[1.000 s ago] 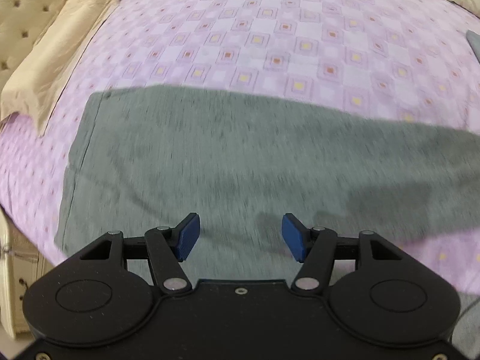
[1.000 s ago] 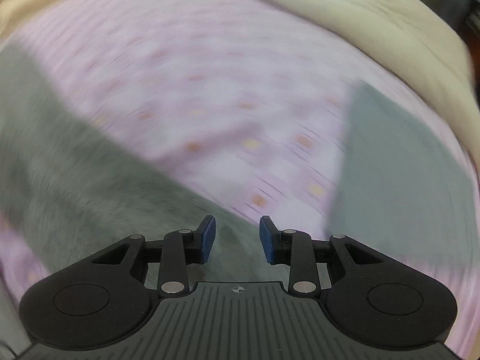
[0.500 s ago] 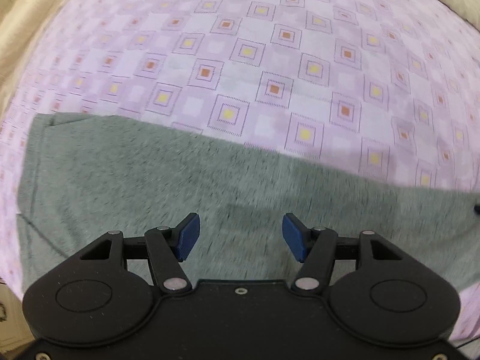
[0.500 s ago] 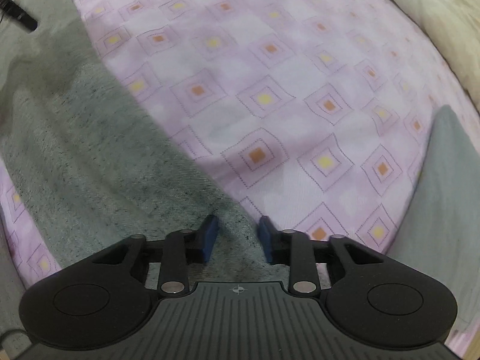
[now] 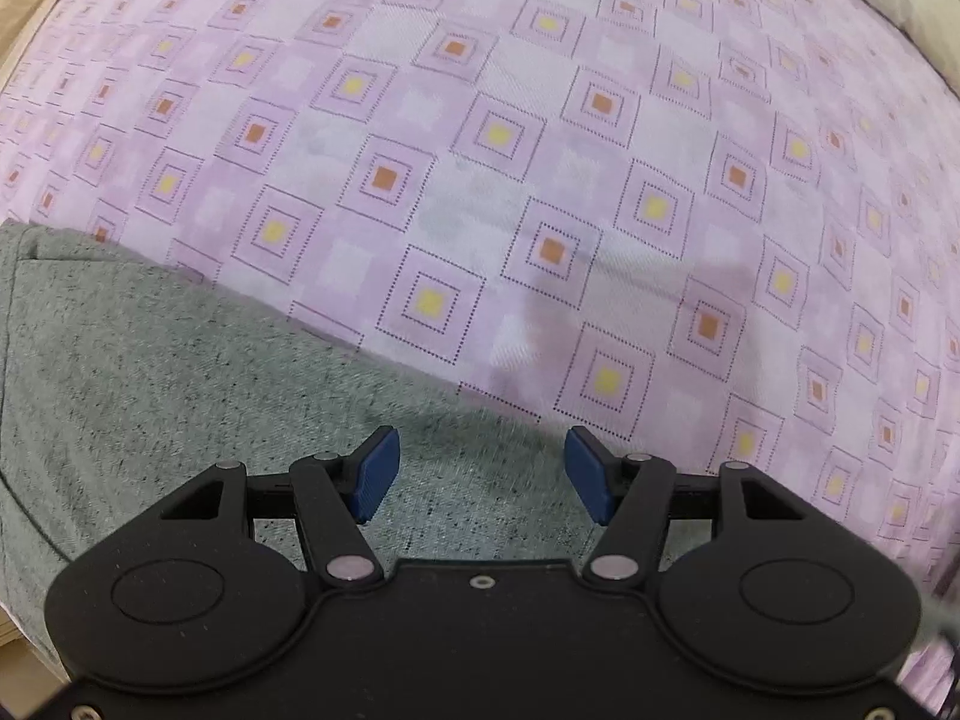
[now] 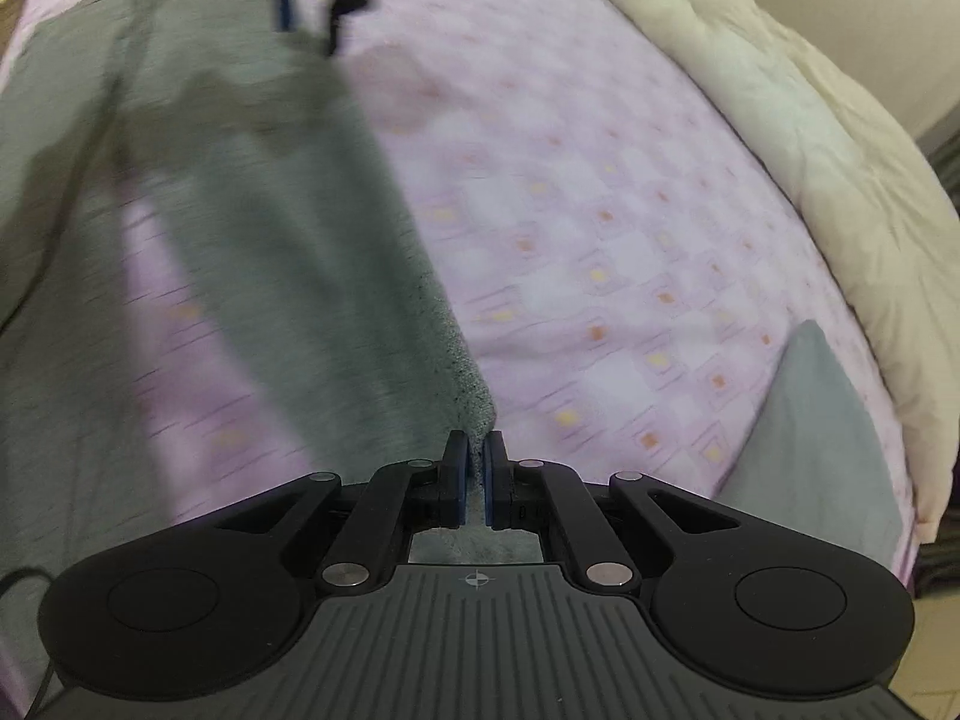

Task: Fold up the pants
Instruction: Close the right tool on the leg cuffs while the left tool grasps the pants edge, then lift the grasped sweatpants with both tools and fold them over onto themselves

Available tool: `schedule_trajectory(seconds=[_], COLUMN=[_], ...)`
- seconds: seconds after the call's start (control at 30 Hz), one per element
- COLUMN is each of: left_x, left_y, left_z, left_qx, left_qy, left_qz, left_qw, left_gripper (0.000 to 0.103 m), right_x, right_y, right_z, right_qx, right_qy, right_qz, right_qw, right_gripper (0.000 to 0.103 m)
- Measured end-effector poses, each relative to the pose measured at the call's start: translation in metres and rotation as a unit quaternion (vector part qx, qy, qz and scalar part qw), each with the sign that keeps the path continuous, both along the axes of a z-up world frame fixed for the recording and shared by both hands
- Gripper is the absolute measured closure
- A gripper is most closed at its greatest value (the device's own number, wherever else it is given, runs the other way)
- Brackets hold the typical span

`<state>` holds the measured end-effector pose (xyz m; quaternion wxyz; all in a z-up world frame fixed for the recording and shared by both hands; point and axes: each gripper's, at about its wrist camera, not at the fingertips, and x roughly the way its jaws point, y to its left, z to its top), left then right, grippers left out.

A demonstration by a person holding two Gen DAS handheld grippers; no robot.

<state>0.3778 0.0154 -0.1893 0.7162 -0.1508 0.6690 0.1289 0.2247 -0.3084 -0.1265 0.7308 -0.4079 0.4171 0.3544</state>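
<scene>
left wrist: straight down, close | right wrist: oblique | shared: pants (image 5: 180,396)

My left gripper (image 5: 477,474) pointing straight down, jaws held wide with nothing between the pads, my right gripper (image 6: 475,480) angled downward, jaws just closed, pinching a fold of the pants (image 6: 336,276)

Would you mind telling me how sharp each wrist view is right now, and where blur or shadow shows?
Left wrist view: bedsheet pattern crisp, slight smear on the grey pants near the open left gripper, a soft shadow on the sheet to the right. Right wrist view: heavy motion blur over sheet and pants; only the right gripper, shut on the pants edge, is sharp.
</scene>
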Motion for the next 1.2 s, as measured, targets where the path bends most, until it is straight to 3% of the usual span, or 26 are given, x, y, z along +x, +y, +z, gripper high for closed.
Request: schedule_trajectory(seconds=[0.2,0.4,0.53,0.6,0.63,0.67,0.8,0.87,0.93,1.0,1.1,1.17,1.2], left_x=[-0.002,-0.007,-0.003,-0.002,-0.004,-0.005,-0.017,-0.042,-0.074,-0.115,-0.164,-0.191,-0.199], left_y=[0.000,0.006,0.000,-0.004,-0.004,-0.006,-0.005,-0.005,-0.003,-0.003,-0.007,-0.010,-0.011], left_z=[-0.011,-0.008,-0.027,-0.041,-0.038,-0.032,0.018,0.057,0.086,0.098,0.078,0.052,0.043], left_qx=[-0.012,-0.028,-0.018,-0.010,-0.003,-0.002,0.001,0.003,0.000,0.003,0.013,0.027,0.032], left_qy=[0.016,0.009,0.048,0.081,0.071,0.058,-0.012,-0.061,-0.099,-0.112,-0.079,-0.035,-0.022], left_qz=[0.007,0.033,0.025,0.023,0.025,0.021,0.017,0.013,0.003,-0.005,-0.014,-0.013,-0.009], left_qw=[0.9998,0.9990,0.9984,0.9964,0.9972,0.9981,0.9998,0.9981,0.9951,0.9937,0.9967,0.9989,0.9992], left_gripper=[0.038,0.037,0.035,0.047,0.054,0.095,0.097,0.097,0.097,0.097,0.097,0.097,0.097], right_x=[-0.045,-0.057,-0.057,-0.054,-0.052,-0.051,-0.044,-0.054,-0.071,-0.089,-0.108,-0.110,-0.110], right_y=[0.013,0.016,0.013,0.013,0.012,0.010,0.001,-0.005,-0.009,-0.012,-0.013,-0.021,-0.026], right_z=[-0.013,-0.016,-0.012,-0.010,-0.008,-0.004,0.037,0.055,0.053,0.031,-0.005,-0.007,-0.002], right_qx=[-0.012,-0.009,-0.004,-0.007,-0.007,-0.007,0.043,0.078,0.095,0.091,0.071,0.097,0.117], right_qy=[0.013,0.010,0.004,-0.003,-0.015,-0.030,-0.106,-0.120,-0.102,-0.057,0.025,0.070,0.071], right_qz=[-0.002,-0.026,-0.039,-0.042,-0.045,-0.052,-0.124,-0.158,-0.172,-0.180,-0.185,-0.234,-0.258], right_qw=[1.000,1.000,0.999,0.999,0.999,0.998,0.986,0.977,0.975,0.978,0.980,0.965,0.956], right_gripper=[0.098,0.098,0.098,0.098,0.098,0.098,0.098,0.098,0.098,0.097,0.096,0.095,0.093])
